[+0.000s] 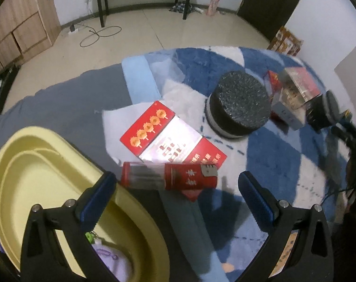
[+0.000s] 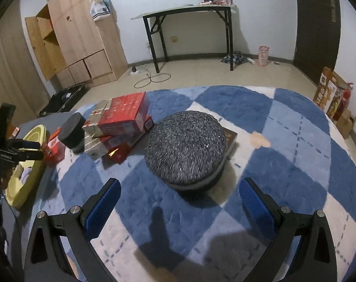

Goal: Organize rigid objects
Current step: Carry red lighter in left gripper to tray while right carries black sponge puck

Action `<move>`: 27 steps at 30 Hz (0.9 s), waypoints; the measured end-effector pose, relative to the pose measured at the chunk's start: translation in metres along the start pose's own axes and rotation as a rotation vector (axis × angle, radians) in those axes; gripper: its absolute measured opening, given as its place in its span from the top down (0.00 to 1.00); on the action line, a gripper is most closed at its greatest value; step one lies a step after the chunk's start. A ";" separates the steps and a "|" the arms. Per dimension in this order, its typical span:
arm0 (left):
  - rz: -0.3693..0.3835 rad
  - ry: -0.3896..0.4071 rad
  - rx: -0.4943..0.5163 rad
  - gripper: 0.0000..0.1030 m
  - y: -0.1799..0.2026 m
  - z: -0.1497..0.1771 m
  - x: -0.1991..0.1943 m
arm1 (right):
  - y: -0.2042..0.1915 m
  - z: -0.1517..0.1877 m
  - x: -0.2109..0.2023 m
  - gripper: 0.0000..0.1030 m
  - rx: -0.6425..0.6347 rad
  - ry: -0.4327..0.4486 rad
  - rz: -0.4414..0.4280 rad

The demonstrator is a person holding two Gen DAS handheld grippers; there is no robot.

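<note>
- Red tin (image 1: 169,176) lies on its side at 12 o'clock of the left gripper (image 1: 178,199), just ahead of it; fingers wide apart, nothing between.
- Step, prob.: lining up to pick the tin; next move needs a descent w/ fingers astride its body.
- Red flat box (image 1: 170,136) touches the tin behind; yellow basin (image 1: 32,164) at 9 o'clock, rim close to the left finger.
- Right gripper (image 2: 180,202) spread, empty; black round pad (image 2: 186,148) at 12 o'clock, blue rug (image 2: 283,141) open at 3 o'clock.

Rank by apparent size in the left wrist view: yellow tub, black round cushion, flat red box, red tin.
1. yellow tub, though it sits closest to the camera
2. flat red box and black round cushion, too alike to separate
3. red tin
</note>
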State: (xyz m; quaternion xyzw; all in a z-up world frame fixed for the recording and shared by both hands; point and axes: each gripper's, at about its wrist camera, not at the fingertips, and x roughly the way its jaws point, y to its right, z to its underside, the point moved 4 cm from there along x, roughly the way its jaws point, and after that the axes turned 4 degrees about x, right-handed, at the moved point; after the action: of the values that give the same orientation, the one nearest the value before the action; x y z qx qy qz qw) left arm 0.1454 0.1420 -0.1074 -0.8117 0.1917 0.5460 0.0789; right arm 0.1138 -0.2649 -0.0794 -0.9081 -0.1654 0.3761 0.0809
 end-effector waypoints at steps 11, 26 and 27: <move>-0.015 -0.012 0.029 0.17 0.009 0.001 0.012 | 0.010 -0.021 0.013 0.07 -0.057 0.022 0.026; 0.020 0.228 -0.094 0.19 0.003 0.016 -0.075 | 0.004 -0.025 -0.018 0.34 -0.079 0.121 -0.027; 0.017 0.253 -0.115 0.19 -0.003 0.021 -0.090 | -0.008 -0.024 -0.027 0.34 -0.125 0.144 -0.065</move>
State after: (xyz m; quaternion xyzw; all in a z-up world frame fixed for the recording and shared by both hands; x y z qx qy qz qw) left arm 0.0986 0.1723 -0.0333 -0.8755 0.1754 0.4502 0.0030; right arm 0.1111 -0.2681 -0.0423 -0.9303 -0.2117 0.2958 0.0480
